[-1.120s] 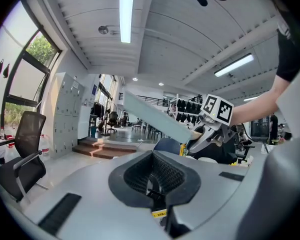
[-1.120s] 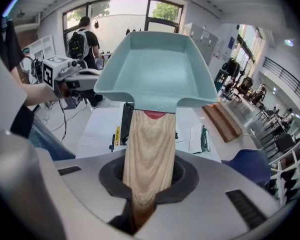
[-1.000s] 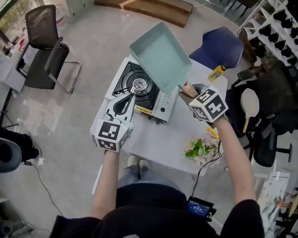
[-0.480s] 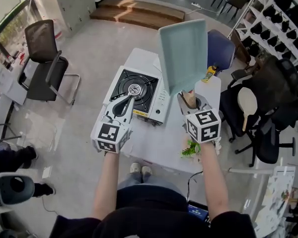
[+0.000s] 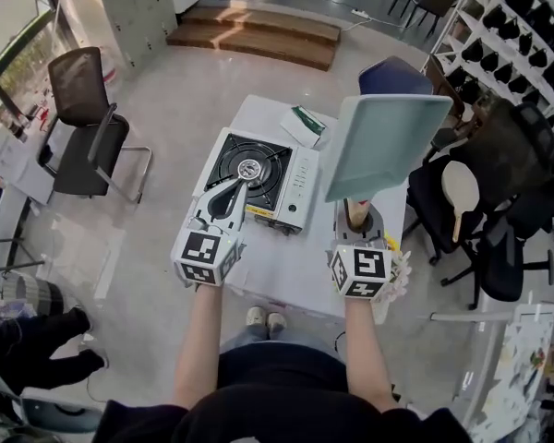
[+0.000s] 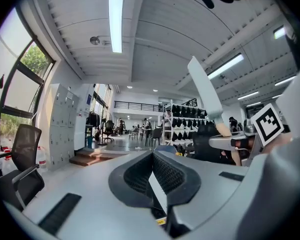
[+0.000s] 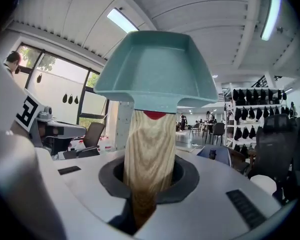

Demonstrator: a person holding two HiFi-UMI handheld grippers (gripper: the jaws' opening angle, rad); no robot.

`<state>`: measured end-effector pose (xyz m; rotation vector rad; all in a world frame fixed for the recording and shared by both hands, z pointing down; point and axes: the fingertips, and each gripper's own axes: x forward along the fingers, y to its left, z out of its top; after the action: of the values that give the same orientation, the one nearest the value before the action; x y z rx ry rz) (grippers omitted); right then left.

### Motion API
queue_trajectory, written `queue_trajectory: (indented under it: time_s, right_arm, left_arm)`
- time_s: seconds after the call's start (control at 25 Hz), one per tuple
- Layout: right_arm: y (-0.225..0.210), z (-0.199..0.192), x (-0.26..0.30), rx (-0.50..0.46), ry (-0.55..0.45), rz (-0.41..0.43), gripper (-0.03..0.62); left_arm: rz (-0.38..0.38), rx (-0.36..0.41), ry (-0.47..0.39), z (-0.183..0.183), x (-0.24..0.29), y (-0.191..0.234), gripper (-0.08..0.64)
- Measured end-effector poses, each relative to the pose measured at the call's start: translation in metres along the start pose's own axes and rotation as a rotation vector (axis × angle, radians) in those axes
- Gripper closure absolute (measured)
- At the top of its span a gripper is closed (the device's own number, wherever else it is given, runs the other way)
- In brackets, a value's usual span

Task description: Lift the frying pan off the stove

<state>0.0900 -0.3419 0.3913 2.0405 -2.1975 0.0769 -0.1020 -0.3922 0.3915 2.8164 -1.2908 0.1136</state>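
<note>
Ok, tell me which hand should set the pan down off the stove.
Right: the right tongs clamp the wooden handle of the frying pan, raised beside the stove; the left tongs hold nothing.

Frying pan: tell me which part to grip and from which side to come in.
Grip the wooden handle, coming in from its free end, along its length. It is a narrow bar sticking out of one wall of the frying pan, whose square body looks too wide for jaws. The right gripper is shut on it that way.
</note>
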Motion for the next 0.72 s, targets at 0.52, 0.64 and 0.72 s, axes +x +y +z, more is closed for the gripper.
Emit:
queue_trajectory:
  time_s: [0.52,0.64,0.72]
  right_arm:
    - [-0.011,-0.016,-0.028,0.033,-0.036,-0.095,0.538]
    - [-0.013,-0.016,-0.029,0.027,-0.034,-0.099,0.538]
    - [-0.015,-0.017,-0.03,0.024,-0.032,-0.103,0.538]
  left_arm:
    - [-0.017,0.0,-0.001,0.002,0.005,-0.011,0.541]
    - [-0.019,0.0,0.0,0.002,0.006,-0.013,0.541]
    - [-0.019,0.0,-0.001,0.002,0.006,-0.014,0.541]
